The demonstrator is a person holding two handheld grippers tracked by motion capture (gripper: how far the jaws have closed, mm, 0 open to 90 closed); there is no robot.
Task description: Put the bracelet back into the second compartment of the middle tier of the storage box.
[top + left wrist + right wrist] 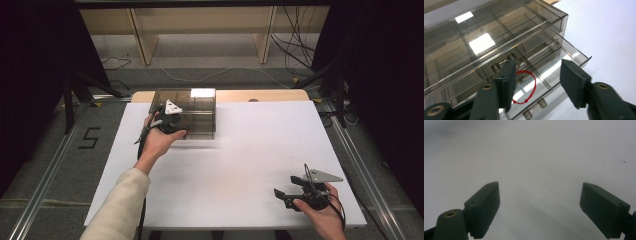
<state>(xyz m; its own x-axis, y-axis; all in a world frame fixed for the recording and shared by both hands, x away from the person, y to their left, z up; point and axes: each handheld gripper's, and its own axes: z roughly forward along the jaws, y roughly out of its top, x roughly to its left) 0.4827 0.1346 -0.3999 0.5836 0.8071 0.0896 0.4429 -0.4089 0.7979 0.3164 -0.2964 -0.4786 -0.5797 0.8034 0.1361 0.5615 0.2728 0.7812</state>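
A smoky clear drawer box (pixel 196 111) stands at the far left-centre of the white table (pixel 240 155). In the left gripper view its lower drawer (pixel 576 53) is pulled out, and a red cord bracelet (pixel 534 81) lies in one of its compartments. My left gripper (pixel 539 67) hovers just above that drawer. It is open, nothing sits between its pads, and the bracelet is below the left jaw. In the high view the left gripper (pixel 175 127) is at the box's front left corner. My right gripper (pixel 286 187) rests low at the near right, open and with nothing in it (pixel 540 190).
The box (pixel 499 30) has several divided compartments under a glossy lid that reflects the lamps. Bare white table surface (pixel 536 150) lies under the right gripper. A wooden strip (pixel 260 95) runs behind the table, with cables on the floor beyond it.
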